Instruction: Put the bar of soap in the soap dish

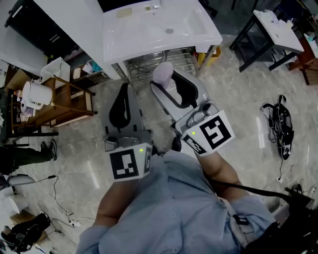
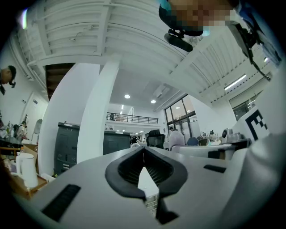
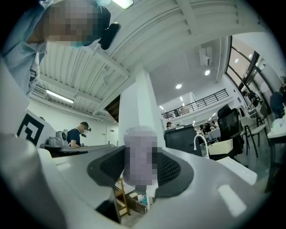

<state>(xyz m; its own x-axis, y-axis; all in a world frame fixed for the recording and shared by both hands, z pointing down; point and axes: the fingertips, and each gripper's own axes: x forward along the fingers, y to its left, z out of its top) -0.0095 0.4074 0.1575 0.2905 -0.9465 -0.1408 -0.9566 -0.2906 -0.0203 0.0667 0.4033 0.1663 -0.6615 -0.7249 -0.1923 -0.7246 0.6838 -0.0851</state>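
The white washbasin top carries a flat beige soap dish at its back edge; the pale tiled floor bears a tangle of black cables and a wooden rack; a white jug stands on this rack.

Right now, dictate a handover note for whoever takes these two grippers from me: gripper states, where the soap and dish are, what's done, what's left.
Left gripper: shut, nothing between its jaws, held beside the right one.
Right gripper: shut on the bar of soap, a pale lilac bar standing up at the jaw tips.
Place: both are held in front of the white sink; the soap is short of its front edge.
Soap dish: probably the flat tan tray at the sink's back left rim; it looks empty.
Done: soap is in hand.
Left: carry it over the basin, set it in the dish, open the jaws.
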